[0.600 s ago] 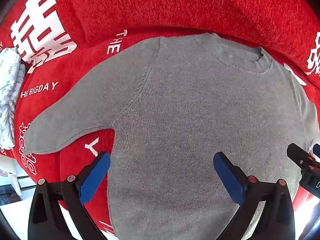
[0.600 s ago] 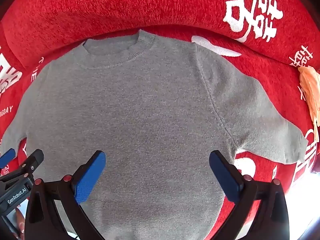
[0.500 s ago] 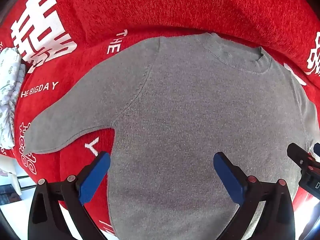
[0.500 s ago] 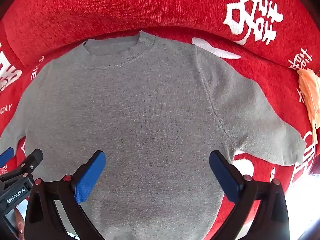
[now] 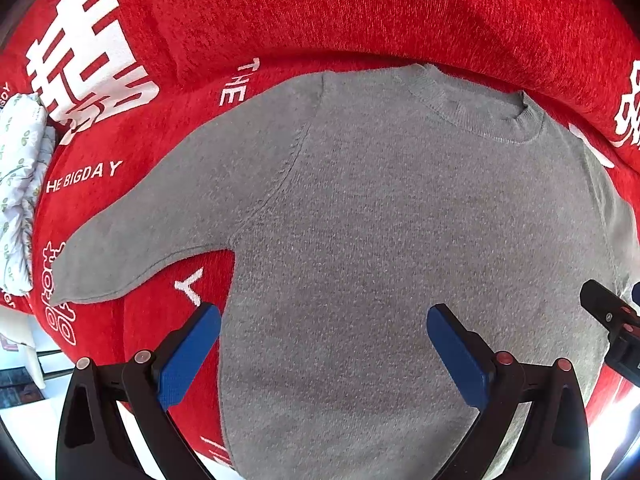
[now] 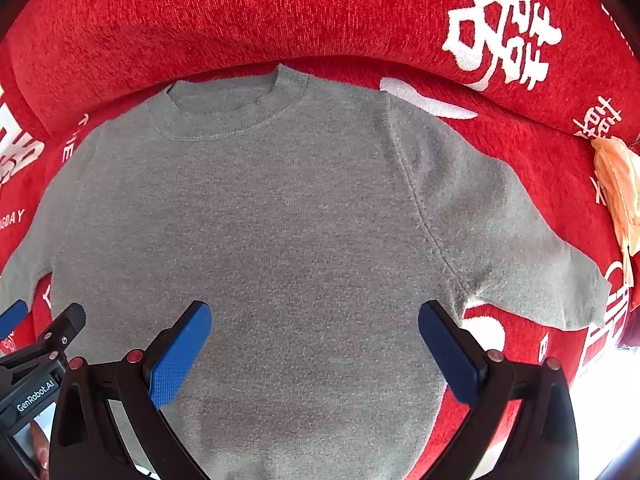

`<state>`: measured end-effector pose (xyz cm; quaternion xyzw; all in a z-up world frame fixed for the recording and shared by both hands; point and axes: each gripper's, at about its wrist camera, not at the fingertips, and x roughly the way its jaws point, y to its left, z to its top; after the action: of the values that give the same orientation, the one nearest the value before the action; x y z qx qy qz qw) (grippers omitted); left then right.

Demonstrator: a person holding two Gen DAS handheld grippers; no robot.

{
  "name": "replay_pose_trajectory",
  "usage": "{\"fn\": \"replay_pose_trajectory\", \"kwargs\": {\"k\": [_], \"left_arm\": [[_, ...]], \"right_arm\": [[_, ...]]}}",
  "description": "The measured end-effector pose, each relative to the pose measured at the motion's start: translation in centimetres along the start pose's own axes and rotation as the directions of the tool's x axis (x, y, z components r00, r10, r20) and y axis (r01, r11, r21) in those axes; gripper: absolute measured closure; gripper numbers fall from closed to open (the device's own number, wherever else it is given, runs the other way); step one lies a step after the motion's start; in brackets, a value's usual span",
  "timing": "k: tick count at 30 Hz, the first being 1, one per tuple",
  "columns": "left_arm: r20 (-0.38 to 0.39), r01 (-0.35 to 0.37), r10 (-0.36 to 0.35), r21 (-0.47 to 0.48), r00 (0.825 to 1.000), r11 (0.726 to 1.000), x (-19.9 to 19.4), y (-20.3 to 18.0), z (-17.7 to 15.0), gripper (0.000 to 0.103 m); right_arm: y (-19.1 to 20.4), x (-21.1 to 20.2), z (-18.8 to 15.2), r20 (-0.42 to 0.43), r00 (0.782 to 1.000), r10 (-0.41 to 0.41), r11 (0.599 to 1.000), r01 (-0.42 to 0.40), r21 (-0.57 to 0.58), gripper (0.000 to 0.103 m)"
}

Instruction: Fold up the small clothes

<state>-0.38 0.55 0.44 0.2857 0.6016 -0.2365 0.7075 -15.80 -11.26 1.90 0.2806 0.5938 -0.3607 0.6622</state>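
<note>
Gray sweater (image 5: 380, 240) lies flat beneath both gaping, empty grippers.

The grey sweater (image 5: 384, 240) was soft matt knit; beneath it, the red cover (image 5: 320, 12) looked coarse, ribbed chenille-like cloth.

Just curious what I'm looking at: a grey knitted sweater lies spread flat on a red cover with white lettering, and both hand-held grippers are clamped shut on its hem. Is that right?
Not quite. The grey knitted sweater does lie flat on the red cover with white lettering, but both wrist views show the left hand-held gripper and right hand-held gripper open, holding nothing.
</note>
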Motion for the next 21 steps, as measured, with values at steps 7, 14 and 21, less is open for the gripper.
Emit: {"fn": "replay_pose_trajectory", "kwargs": {"k": [7,14,21], "left_arm": [[0.004,-0.008,0.008,0.008,1.000,1.000,-0.19,0.09,-0.52,0.000],[0.018,-0.013,0.013,0.009,1.000,1.000,-0.31,-0.06,-0.63,0.000],[0.010,0.021,-0.021,0.008,1.000,1.000,-0.25,0.03,-1.07,0.000]], "right_arm": [[0.12,0.06,-0.25,-0.001,1.000,-0.001,1.000,0.001,-0.002,0.000],[-0.02,-0.10,-0.52,0.061,0.998,-0.006,1.000,0.006,0.001,0.000],[-0.11,-0.11,-0.88,0.032,0.999,-0.005,1.000,0.005,0.000,0.000]]}}
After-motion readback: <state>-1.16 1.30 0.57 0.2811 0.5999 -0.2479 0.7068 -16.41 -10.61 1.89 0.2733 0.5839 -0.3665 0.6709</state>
